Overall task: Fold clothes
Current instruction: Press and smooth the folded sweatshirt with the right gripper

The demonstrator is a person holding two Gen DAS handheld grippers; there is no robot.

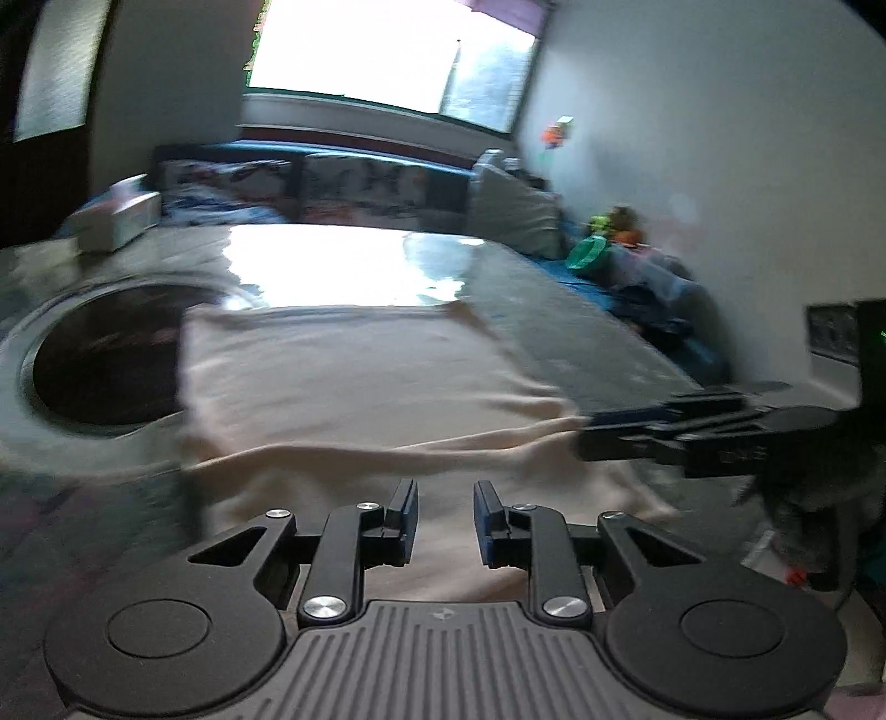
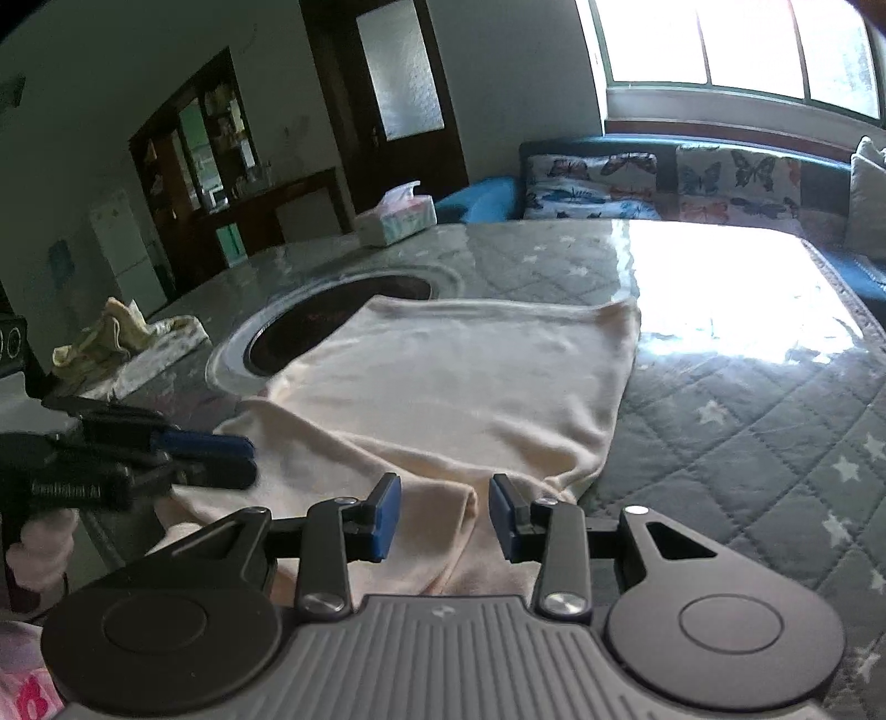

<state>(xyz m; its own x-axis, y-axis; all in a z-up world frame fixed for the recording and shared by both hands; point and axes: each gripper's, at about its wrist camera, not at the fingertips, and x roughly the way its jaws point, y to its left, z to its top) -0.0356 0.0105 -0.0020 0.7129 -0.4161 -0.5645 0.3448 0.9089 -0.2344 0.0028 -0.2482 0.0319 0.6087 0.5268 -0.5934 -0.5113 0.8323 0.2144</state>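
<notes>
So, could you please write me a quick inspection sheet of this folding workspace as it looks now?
Surface: quilted grey star-print cover under glossy film, with a dark round inset.
Job's things: cream garment spread flat, partly covering the inset; near edge bunched.
Clutter: tissue box; pile of yellowish cloth at the far left.
Grippers: left claw open over the garment's near edge; right claw open over the bunched fold.
Cables: nothing seen.
Surroundings: butterfly cushions, window, dark door.
</notes>
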